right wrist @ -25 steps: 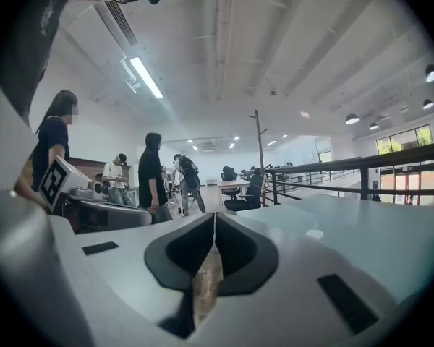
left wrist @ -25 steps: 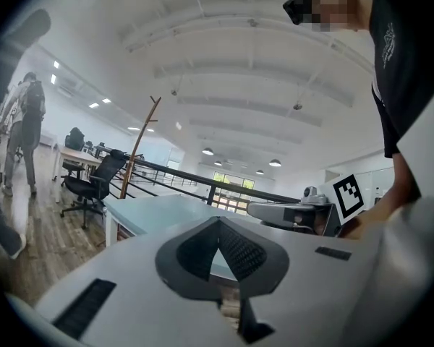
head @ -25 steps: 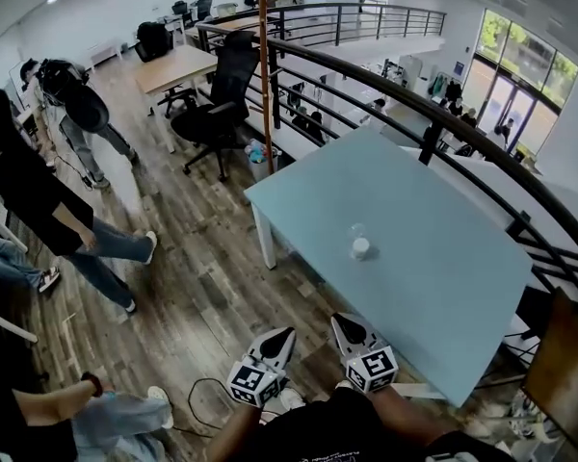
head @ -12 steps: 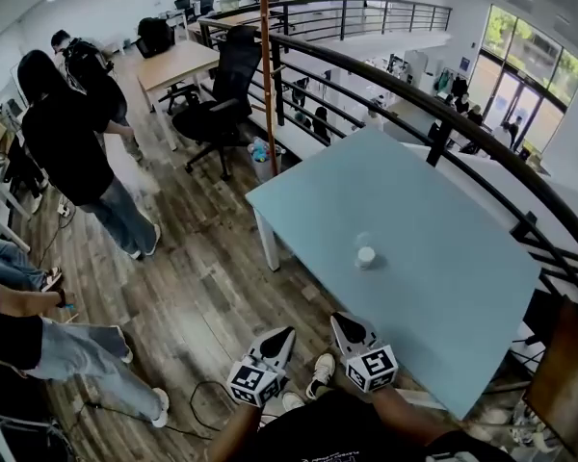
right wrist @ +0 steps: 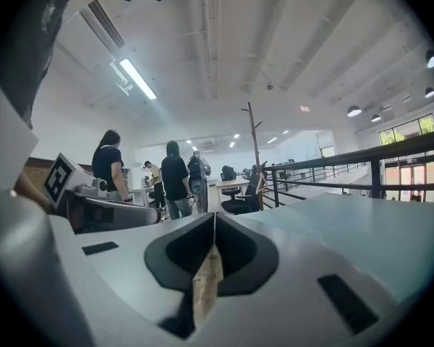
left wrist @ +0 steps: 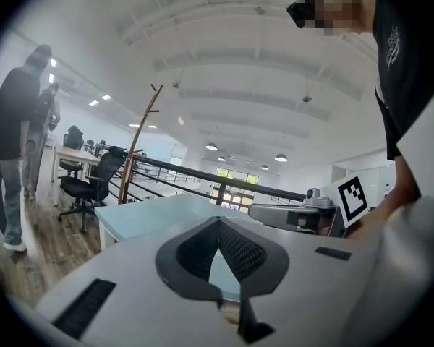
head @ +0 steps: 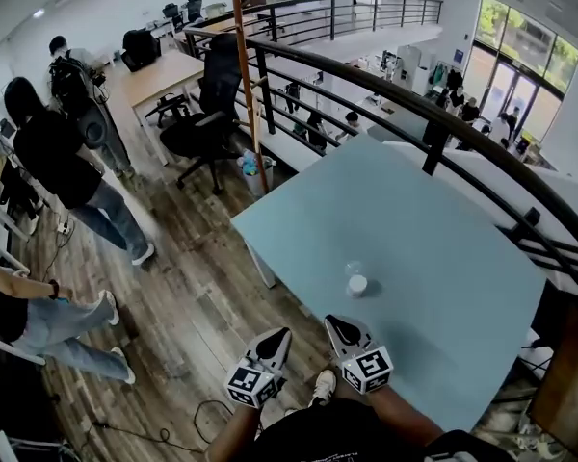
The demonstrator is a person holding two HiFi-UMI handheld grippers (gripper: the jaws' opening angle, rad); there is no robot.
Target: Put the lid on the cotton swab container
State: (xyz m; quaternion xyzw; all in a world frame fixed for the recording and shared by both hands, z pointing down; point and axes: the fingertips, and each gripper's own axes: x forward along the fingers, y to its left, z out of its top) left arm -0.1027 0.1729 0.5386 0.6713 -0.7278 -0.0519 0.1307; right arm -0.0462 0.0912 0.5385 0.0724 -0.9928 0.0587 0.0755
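A: How did things stand at the pale blue table (head: 443, 258)?

B: The left gripper (head: 280, 335) and right gripper (head: 336, 322) hung at its near edge, both closed and empty. Mid-table sat the clear swab container (head: 354, 269) — white lid (head: 357, 285) just nearside.

A black short-sleeved shirt (head: 332, 436) with small white print is worn, along with a white shoe (head: 324, 385). The left gripper (head: 282, 335) and right gripper (head: 334, 323) are cased in pale grey and lined with black pads. Each is fitted with a black-and-white marker cube (head: 366, 369).
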